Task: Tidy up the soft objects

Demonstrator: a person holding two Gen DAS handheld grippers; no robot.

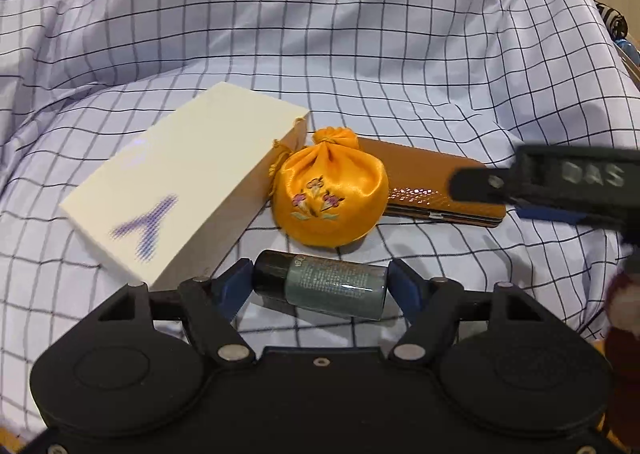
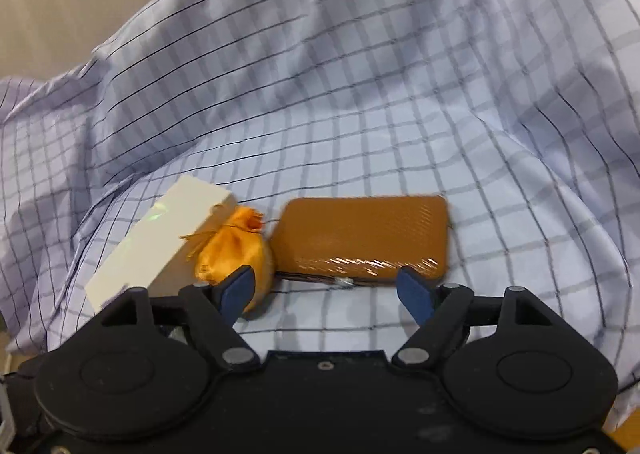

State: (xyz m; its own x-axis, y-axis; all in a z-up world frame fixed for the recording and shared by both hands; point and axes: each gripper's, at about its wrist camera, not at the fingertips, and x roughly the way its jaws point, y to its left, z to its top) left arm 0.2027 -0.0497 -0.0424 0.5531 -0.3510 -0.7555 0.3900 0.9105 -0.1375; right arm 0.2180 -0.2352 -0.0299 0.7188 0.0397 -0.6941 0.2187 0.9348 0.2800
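My left gripper (image 1: 320, 282) is shut on a small grey-green bottle (image 1: 324, 288) with a black cap, held crosswise between the blue fingertips just above the checked cloth (image 1: 360, 66). Beyond it lie a white box (image 1: 180, 182), an orange satin pouch (image 1: 332, 198) with embroidered flowers, and a brown case (image 1: 432, 184), side by side. My right gripper (image 2: 328, 286) is open and empty, close in front of the brown case (image 2: 364, 238), with the orange pouch (image 2: 236, 250) behind its left fingertip (image 2: 238, 290). The right gripper's finger also shows blurred in the left wrist view (image 1: 540, 182).
The pale blue checked cloth (image 2: 360, 74) is rumpled, with raised folds behind and to the left of the objects. The white box (image 2: 156, 246) lies left of the pouch. A dark red and white fuzzy thing (image 1: 624, 342) is at the right edge.
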